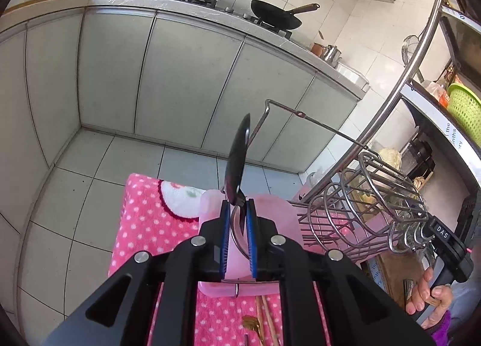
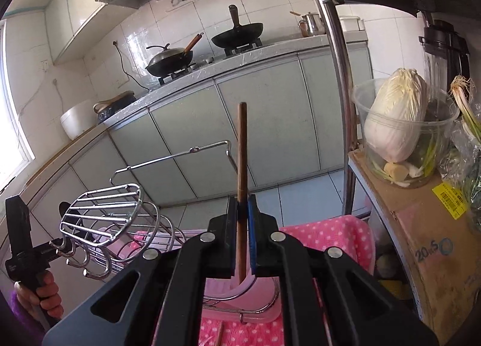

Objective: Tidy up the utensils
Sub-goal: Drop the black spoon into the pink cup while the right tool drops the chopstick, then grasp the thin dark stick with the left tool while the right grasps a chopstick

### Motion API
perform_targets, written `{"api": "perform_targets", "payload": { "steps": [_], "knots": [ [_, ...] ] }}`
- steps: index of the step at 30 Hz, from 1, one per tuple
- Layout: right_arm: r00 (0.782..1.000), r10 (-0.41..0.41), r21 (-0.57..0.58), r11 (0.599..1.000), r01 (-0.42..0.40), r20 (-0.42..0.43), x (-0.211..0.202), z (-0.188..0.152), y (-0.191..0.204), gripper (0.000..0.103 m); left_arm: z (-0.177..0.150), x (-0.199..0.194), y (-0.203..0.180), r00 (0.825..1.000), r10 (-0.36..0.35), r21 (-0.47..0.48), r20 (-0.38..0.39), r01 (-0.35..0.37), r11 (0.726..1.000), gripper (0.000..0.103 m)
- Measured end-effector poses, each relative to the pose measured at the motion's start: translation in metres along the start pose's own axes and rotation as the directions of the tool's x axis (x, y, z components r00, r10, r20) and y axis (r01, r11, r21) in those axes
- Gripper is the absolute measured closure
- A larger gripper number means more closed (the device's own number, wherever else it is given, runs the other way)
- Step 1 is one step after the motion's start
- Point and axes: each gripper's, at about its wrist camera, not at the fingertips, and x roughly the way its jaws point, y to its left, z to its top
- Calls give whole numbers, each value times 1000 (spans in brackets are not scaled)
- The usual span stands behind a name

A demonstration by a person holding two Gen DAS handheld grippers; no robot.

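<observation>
Left gripper (image 1: 238,219) was pinching my dark spoon (image 1: 237,162) by the neck, bowl up. Right gripper (image 2: 241,216) had a brown chopstick (image 2: 241,162) clamped upright. I held both above the wire rack (image 2: 102,213) on the pink towel (image 1: 144,225).

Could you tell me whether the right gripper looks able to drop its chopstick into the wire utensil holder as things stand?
Probably yes: the right gripper holds the chopstick upright, and the wire utensil holder sits to its left with nothing between.

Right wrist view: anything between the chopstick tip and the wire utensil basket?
Only the rack's thin wire handle loop crosses that gap; behind it, cabinet doors. The chopstick stands right of the wire utensil basket.
</observation>
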Motion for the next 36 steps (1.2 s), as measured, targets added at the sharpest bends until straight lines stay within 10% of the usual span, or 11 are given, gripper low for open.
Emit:
{"api": "perform_targets", "payload": {
  "steps": [4,14,23,36],
  "knots": [
    [1000,11,18,1000,-10,-19,-4,-3,-2,69,1,-11,-1,1000,7,4,17,-7,1000,88],
    [999,-43,-23,999,43,-1,-46,-25,0,60,-7,-51,-1,998,-1,19,67,-1,1000,83],
    [999,-23,-25,999,22,-47,-76,-81,10,60,-64,-53,-5,994,-34,62,-101,40,997,81],
    [930,55,51,998,-40,-364,-32,-152,15,70,-150,17,-14,885,4,51,-465,22,998,89]
  ]
}}
